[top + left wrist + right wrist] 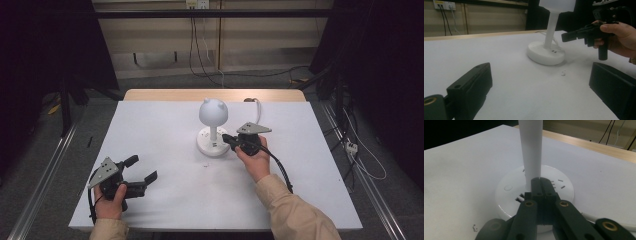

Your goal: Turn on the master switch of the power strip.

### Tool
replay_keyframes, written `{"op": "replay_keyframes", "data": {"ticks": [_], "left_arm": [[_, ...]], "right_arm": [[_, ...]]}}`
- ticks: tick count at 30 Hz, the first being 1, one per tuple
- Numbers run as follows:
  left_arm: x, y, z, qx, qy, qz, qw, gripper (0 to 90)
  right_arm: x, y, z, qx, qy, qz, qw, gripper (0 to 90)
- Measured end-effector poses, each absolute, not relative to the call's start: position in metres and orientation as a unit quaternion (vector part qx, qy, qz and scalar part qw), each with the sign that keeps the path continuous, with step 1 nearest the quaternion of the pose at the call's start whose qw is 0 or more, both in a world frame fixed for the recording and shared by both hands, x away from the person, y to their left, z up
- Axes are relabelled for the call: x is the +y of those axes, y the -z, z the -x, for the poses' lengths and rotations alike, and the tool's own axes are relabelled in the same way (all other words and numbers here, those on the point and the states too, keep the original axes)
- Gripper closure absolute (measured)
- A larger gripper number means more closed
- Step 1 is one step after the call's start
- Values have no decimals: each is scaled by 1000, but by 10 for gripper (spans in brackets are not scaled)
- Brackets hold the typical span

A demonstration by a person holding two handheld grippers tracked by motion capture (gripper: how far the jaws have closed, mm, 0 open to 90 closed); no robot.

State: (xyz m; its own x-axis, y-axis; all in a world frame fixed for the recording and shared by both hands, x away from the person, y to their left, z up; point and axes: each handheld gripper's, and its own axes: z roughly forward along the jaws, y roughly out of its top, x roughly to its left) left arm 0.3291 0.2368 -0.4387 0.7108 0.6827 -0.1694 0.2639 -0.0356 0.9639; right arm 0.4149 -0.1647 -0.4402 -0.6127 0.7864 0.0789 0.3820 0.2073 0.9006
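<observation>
Standing near the middle of the white desk (165,200), a white lamp (213,120) has a round base, a thin upright stem and a rounded head with two small ears. The right hand-held gripper (226,138) reaches in from the right, its jaws pressed together with nothing between them; their tips hang over the base, just beside the stem, and I cannot tell whether they touch it. The left hand-held gripper (142,169) sits at the near left of the desk, well apart from the lamp, its jaws spread wide and empty. A small dark speck (563,73) lies on the desk just near of the base. A white cable (258,106) leaves the lamp toward the far edge.
</observation>
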Motion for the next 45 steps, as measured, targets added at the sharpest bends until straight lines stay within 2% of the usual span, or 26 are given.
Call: {"op": "replay_keyframes", "data": {"ticks": [45], "left_arm": [[237,438,-328,340,-172,-696,609,45]], "right_arm": [[-165,456,-425,765,-462,-397,207,900]]}}
